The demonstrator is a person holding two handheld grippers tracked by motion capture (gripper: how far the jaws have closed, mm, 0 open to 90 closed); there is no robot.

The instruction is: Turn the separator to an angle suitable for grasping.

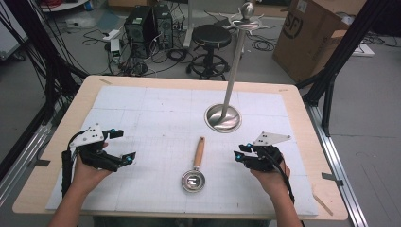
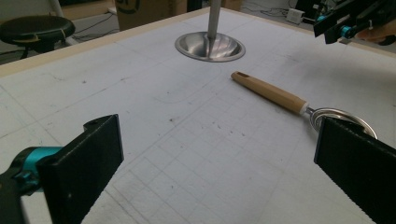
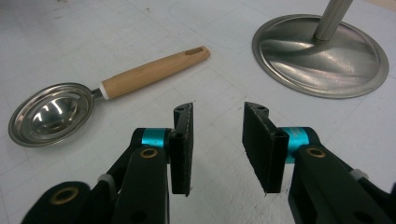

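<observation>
A scoop with a wooden handle and a round metal bowl (image 1: 194, 171) lies flat on the white mat, handle pointing away from me; it also appears as the scoop (image 2: 280, 95) and the scoop (image 3: 116, 86). My left gripper (image 1: 124, 145) rests at the left of the mat, and in its own view the left gripper (image 2: 215, 135) has its jaws spread wide with nothing between them. My right gripper (image 1: 241, 152) sits to the right of the scoop. In its own view the right gripper (image 3: 217, 114) is open by a narrow gap, empty, just short of the handle.
A metal stand with a round dished base (image 1: 223, 118) and a tall pole (image 1: 235, 61) rises behind the scoop. The white mat (image 1: 156, 109) covers a wooden table (image 1: 302, 123). A stool (image 1: 211, 38), a cardboard box (image 1: 312, 33) and cables stand on the floor beyond.
</observation>
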